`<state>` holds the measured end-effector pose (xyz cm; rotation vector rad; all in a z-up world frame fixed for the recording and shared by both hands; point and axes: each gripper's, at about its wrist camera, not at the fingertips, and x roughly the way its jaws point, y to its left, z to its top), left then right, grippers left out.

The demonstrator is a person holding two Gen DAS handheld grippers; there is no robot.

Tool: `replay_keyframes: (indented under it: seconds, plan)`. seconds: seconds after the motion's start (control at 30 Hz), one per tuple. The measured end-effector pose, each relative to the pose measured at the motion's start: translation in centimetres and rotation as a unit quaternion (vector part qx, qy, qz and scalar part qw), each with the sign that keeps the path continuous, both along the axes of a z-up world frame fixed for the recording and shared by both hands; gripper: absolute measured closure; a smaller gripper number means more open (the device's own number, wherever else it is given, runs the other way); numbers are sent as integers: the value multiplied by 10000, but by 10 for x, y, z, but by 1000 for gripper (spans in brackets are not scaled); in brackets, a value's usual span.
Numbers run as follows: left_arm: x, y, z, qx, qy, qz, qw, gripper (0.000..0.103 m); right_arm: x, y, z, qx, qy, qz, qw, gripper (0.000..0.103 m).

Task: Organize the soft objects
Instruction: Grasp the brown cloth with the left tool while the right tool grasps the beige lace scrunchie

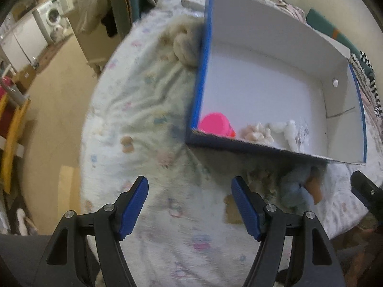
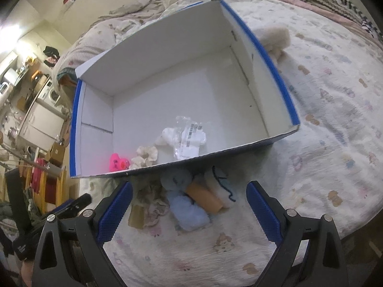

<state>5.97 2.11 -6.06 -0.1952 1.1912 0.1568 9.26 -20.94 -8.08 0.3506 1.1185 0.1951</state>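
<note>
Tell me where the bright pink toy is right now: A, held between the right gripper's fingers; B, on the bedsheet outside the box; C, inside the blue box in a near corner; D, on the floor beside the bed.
C: the pink toy lies on the white floor of the blue box, in its near corner next to the cream plush.

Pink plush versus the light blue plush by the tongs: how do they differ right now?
The pink plush lies inside the blue-edged box, in its near left corner; the light blue plush lies outside on the bedsheet, against the box's front wall. The pink one looks smaller and vivid; the blue one looks bigger and pale. The blue one touches an orange roll; the pink one sits beside a cream scrunchie. Neither is gripped.
</note>
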Motion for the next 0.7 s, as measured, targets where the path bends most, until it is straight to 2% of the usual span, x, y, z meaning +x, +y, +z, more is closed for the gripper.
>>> replay_keyframes:
  seconds: [0.1, 0.2, 0.33, 0.4, 0.5, 0.57, 0.6, 0.7]
  plan:
    - [4, -7, -15, -192, 308, -118, 9993, 36, 2, 0, -5, 16, 131, 8, 9999, 1]
    - [9, -20, -34, -460, 676, -257, 9963, 58, 3, -3, -9, 105, 240, -45, 9996, 1]
    - [15, -38, -52, -697, 1041, -427, 9912, 60, 3, -11, -12, 243, 328, -151, 9991, 1]
    - [18, -43, -60, -685, 1156, -413, 9901, 60, 3, -14, -13, 299, 362, -196, 9987, 1]
    - [23, -49, -73, -774, 1356, -407, 9869, 69, 3, -16, -15, 298, 407, -226, 9985, 1]
    - [25, -53, -79, -873, 1428, -404, 9851, 79, 3, -18, -16, 298, 431, -244, 9983, 1]
    - [26, -55, -79, -896, 1425, -431, 9848, 90, 3, -18, -17, 301, 443, -256, 9982, 1]
    - [27, -59, -74, -856, 1361, -514, 9856, 94, 3, -19, -18, 325, 482, -286, 9979, 1]
